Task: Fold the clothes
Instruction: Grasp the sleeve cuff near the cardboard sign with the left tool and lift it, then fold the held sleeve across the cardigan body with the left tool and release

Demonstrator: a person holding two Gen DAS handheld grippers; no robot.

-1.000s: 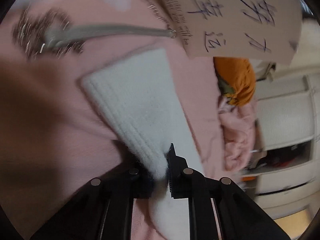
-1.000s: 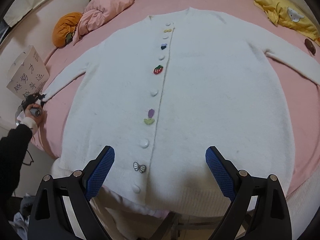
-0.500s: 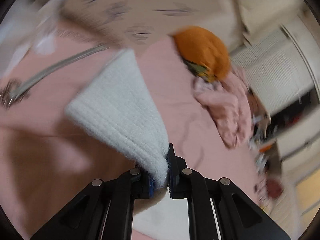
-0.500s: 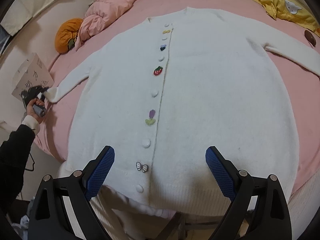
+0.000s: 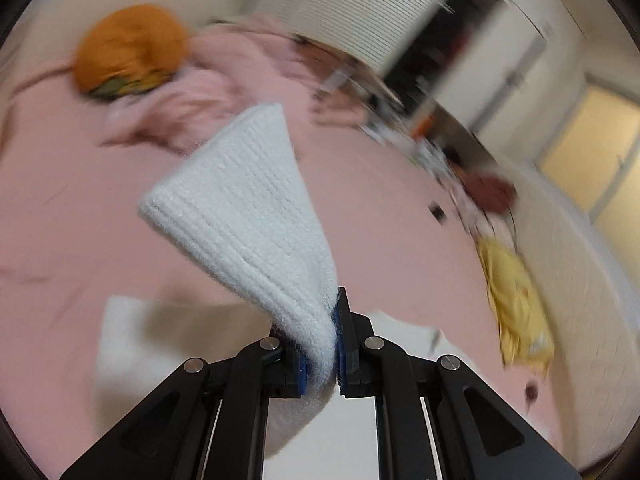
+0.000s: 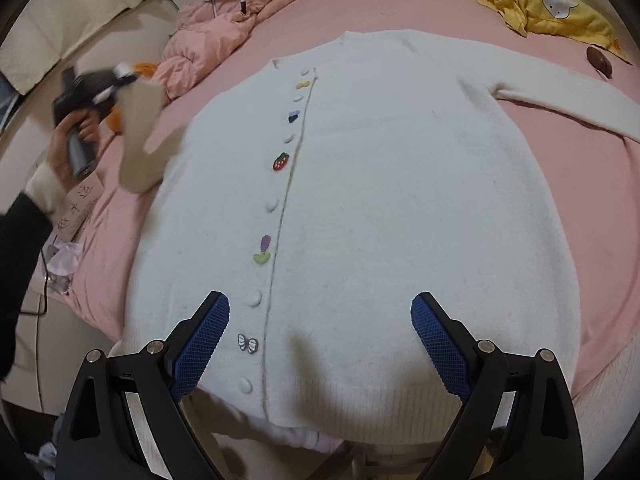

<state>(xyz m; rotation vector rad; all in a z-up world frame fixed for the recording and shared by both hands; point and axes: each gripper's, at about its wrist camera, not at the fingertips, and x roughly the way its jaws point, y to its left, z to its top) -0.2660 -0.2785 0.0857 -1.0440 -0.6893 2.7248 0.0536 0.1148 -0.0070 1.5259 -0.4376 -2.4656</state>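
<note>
Left tool (image 5: 320,344) pinching sleeve cuff (image 5: 244,204), lifted above bed (image 5: 60,208)

Possibly "运" on paper bag (image 6: 78,206)

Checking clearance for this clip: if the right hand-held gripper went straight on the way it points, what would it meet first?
Probably the white cardigan spread flat on the pink bed; the open right hand-held gripper points at its lower front near the button placket. Depth is unclear.

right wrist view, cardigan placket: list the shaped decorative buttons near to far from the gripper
butterfly button → purple tulip button → strawberry button → dark heart button → yellow bow button. Plain white round buttons sit between them on the white cardigan.
</note>
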